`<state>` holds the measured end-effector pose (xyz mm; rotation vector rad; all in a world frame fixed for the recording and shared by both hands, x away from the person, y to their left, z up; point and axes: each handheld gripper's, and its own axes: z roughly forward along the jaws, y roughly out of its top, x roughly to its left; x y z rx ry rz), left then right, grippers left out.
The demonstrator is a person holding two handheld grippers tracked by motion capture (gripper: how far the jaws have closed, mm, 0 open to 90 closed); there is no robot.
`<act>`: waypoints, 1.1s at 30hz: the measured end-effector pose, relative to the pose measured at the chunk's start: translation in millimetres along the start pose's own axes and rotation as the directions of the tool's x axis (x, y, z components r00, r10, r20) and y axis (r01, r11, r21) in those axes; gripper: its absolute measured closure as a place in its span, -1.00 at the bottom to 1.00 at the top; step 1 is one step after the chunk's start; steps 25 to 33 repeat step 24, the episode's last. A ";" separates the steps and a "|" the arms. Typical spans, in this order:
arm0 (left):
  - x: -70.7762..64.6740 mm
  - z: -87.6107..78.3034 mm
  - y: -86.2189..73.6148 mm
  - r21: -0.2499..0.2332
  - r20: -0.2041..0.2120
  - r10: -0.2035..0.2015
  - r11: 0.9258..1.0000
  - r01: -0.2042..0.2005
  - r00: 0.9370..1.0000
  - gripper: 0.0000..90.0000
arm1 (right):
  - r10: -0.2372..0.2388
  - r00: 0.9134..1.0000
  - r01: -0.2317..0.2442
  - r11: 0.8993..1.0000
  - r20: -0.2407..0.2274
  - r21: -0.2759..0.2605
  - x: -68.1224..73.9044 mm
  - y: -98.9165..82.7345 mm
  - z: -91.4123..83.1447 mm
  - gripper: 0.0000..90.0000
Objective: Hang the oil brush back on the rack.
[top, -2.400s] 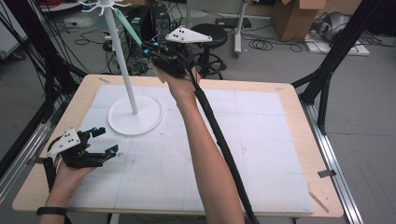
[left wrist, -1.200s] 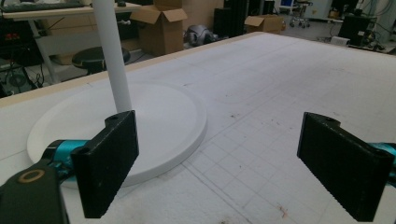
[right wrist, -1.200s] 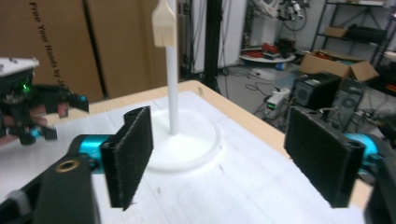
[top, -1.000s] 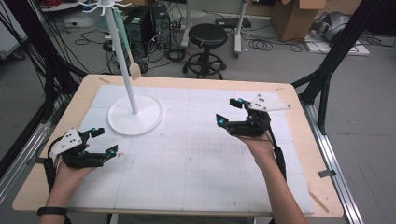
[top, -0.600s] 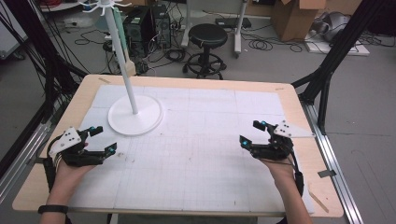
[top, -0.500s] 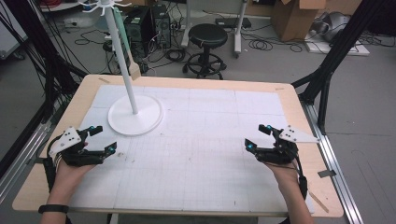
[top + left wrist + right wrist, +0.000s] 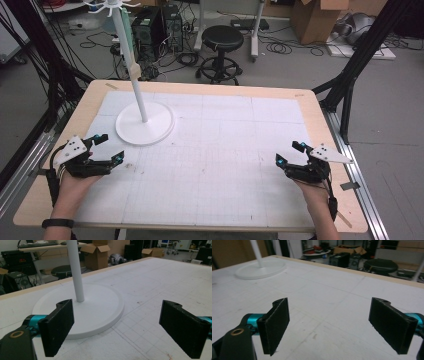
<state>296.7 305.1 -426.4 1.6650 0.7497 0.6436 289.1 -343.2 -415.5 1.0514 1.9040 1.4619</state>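
Observation:
A white stand with a round base (image 7: 145,124) and a tall pole (image 7: 131,65) rises at the table's back left; a green and a tan item hang on the pole. My left gripper (image 7: 109,148) rests open near the front left edge, just short of the base (image 7: 82,307). My right gripper (image 7: 291,152) sits open near the front right edge, pointing across the white mat towards the stand (image 7: 260,268). Both grippers (image 7: 122,331) (image 7: 337,325) hold nothing between their black jaws.
A white gridded mat (image 7: 210,160) covers most of the wooden table (image 7: 320,120). Beyond the far edge stand a black stool (image 7: 222,40), computer cases, cables and cardboard boxes. Black frame legs flank both sides of the table.
My right gripper has come away from the top of the stand, swung to the right and down, and settled near the front right edge. The left gripper has barely moved.

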 end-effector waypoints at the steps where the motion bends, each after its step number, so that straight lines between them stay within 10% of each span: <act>1: -0.1 0.2 0.0 0.001 0.000 0.005 1.000 -0.005 1.000 -0.71 | 0.001 1.000 -0.001 1.000 0.014 0.002 -1.9 -1.4 -0.2 -0.64; 33: -0.7 1.7 -1.4 0.018 -0.005 0.011 1.000 -0.010 1.000 -0.71 | 0.017 0.999 -0.018 0.999 0.047 0.028 -10.5 -6.3 0.3 -0.65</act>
